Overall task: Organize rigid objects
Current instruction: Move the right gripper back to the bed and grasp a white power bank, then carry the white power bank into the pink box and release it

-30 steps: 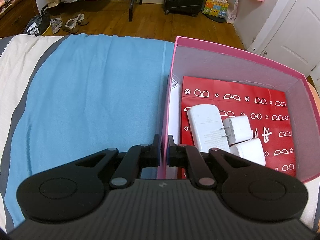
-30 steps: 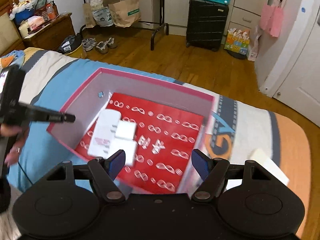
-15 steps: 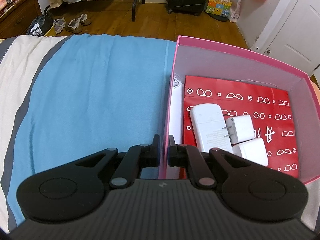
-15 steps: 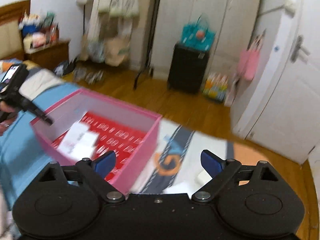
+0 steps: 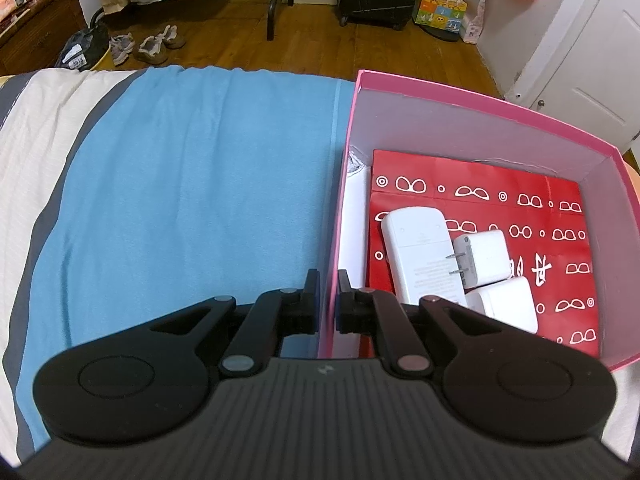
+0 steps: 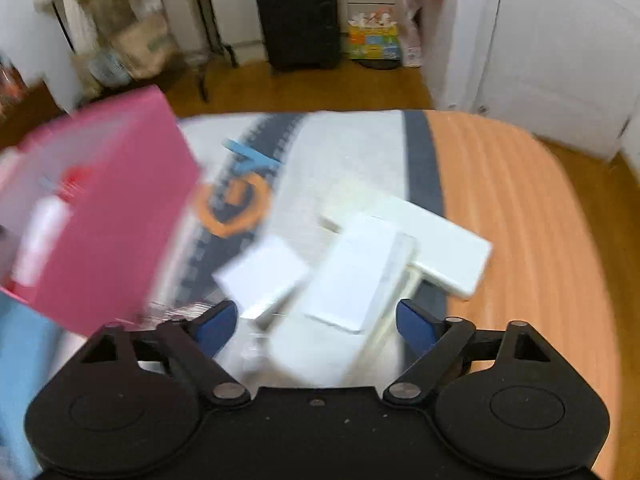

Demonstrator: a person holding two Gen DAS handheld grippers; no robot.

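Observation:
A pink box with a red patterned lining sits on the bed. Inside it lie a white power bank and two white plug chargers. My left gripper is shut on the box's left wall, near its front corner. My right gripper is open and empty, right of the box, above a blurred pile of several white boxes and devices on the bedspread.
The bed has a blue blanket left of the box and an orange striped area at the right. Beyond the bed edge are a wooden floor, a black suitcase, shoes and a white door.
My right gripper has swung from over the pink box to the right and down, over the white pile. My left gripper has kept its hold on the box wall.

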